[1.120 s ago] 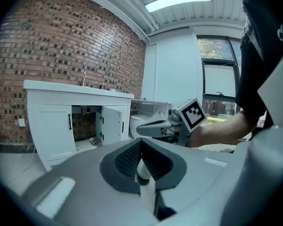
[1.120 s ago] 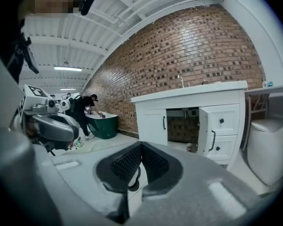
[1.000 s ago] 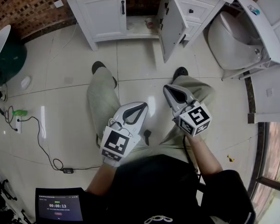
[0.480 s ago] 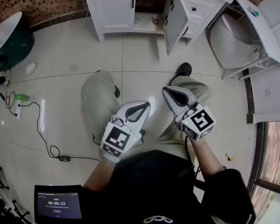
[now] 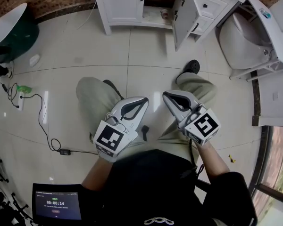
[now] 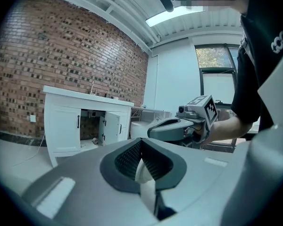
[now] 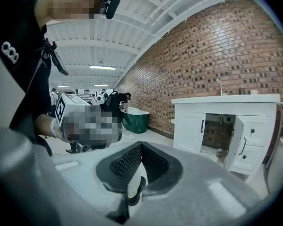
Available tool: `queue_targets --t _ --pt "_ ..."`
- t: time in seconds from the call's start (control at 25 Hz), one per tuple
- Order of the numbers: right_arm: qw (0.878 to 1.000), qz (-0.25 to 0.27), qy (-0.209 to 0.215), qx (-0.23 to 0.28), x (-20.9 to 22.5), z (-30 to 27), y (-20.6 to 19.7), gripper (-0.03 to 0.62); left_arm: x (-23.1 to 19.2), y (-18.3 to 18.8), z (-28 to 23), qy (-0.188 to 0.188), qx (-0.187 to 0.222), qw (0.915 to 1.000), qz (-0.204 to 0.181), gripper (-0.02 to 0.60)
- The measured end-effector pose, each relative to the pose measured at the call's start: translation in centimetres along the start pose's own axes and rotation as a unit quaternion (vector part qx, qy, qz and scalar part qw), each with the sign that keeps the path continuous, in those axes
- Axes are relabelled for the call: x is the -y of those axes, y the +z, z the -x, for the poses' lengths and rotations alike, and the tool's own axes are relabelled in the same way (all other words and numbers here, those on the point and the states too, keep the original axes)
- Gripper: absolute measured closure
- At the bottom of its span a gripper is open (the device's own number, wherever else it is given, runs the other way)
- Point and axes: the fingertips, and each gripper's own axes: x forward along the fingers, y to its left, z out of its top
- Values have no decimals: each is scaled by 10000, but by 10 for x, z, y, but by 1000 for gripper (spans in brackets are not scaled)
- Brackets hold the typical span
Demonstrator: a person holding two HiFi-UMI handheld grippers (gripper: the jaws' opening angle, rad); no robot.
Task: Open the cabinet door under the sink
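The white sink cabinet (image 5: 122,1) stands at the top of the head view. Its left door is closed, and its right door (image 5: 183,14) hangs open with the dark inside showing between them. Both grippers are held low over the person's legs, far from the cabinet. My left gripper (image 5: 140,102) is shut with nothing in it, and so is my right gripper (image 5: 169,97). The left gripper view shows its shut jaws (image 6: 141,147) pointing toward the cabinet (image 6: 66,126) and open door (image 6: 112,128). In the right gripper view, the gripper (image 7: 140,150) faces the cabinet's open door (image 7: 243,142).
A white toilet (image 5: 243,39) stands right of the cabinet beside a white ledge (image 5: 273,27). A dark green tub (image 5: 14,32) is at the far left. A cable (image 5: 42,126) trails over the tiled floor, and a small screen (image 5: 56,204) sits at the bottom left.
The cabinet has slid toward the top of the head view as the person moved back from it. Both grippers stay shut, in about the same place over the legs.
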Motion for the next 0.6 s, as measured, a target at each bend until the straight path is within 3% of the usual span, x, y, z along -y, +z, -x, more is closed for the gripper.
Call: queue_targets --t 0.44,0.6 --pt "9997 -109 190 -50 21 2 -22 603 0 -12 -35 -220 -148 9996 -3 566" --pt "9994 -257 209 -138 8 12 -23 603 14 -12 -28 -275 -247 9992 -121 566"
